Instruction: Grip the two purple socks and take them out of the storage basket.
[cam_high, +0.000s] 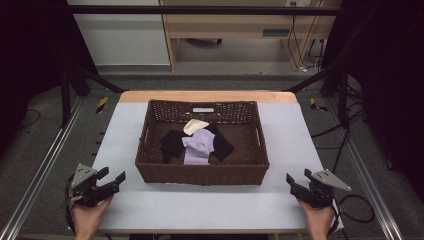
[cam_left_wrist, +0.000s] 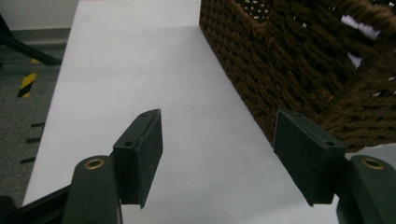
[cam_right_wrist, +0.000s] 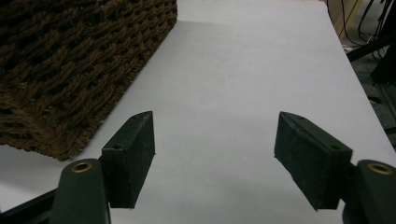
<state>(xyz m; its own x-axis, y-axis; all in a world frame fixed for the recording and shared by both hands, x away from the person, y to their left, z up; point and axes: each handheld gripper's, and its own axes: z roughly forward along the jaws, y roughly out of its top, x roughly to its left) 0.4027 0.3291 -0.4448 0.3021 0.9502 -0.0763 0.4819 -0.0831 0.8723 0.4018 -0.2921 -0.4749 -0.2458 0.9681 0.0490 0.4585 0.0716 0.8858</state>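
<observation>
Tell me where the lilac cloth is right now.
In the high view, the lilac cloth lies inside the wicker basket at table centre, atop black cloths, just below a cream piece.

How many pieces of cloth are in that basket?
3 visible: a cream one toward the back, a lilac one in the middle, a black one beneath them. More may be hidden underneath.

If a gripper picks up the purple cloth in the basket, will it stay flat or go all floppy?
Probably floppy: the purple cloth lies crumpled over the black cloth, so it would likely drape and hang. It looks thin, so probably light. It might drag its neighbours along.
</observation>
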